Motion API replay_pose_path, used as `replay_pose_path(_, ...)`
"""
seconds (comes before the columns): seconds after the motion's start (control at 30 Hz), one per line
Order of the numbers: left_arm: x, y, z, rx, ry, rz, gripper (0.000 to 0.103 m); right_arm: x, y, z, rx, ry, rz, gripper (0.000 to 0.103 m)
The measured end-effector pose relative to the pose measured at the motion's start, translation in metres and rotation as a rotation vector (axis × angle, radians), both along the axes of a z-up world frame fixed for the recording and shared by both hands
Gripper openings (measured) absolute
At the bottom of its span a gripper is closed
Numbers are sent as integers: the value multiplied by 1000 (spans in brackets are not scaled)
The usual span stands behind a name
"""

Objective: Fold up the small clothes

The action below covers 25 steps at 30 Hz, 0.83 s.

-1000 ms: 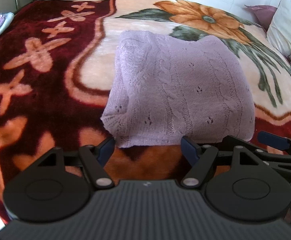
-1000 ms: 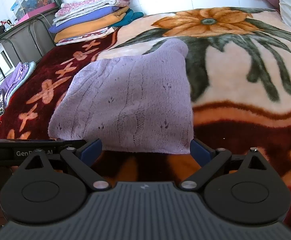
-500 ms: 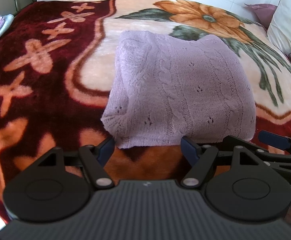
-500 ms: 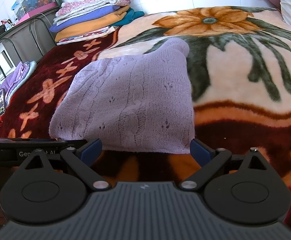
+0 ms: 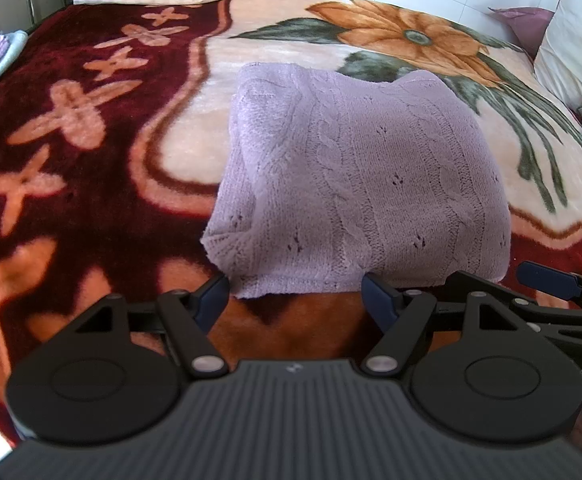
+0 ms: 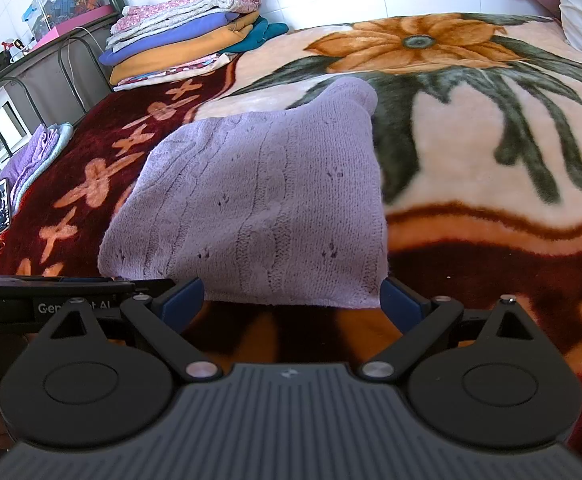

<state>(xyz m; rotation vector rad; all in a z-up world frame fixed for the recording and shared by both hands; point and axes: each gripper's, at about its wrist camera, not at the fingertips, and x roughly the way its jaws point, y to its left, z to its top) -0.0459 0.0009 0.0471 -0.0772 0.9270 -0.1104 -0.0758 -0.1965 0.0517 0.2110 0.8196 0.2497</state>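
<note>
A lilac knitted garment (image 5: 355,184) lies folded into a rough rectangle on the flowered bed blanket (image 5: 91,184); it also shows in the right wrist view (image 6: 259,208). My left gripper (image 5: 295,299) is open and empty, its blue fingertips just short of the garment's near hem. My right gripper (image 6: 291,302) is open and empty, also at the near hem. The right gripper shows at the right edge of the left wrist view (image 5: 551,280), and the left gripper's body at the left edge of the right wrist view.
A stack of folded clothes (image 6: 187,44) sits at the bed's far left corner. A white pillow (image 5: 575,52) and a purple cushion (image 5: 523,28) lie at the far right. Purple folded cloths (image 6: 35,156) and a shelf with a plastic box (image 6: 63,4) are at the left.
Both grippers have shifted very slightly; the garment and the open jaws look unchanged.
</note>
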Motion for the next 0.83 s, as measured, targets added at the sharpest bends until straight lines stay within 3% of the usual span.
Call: replay_pose_path(0.83, -2, 0, -3, -2, 14, -5, 75, -1, -3, 2, 14, 3, 4, 98)
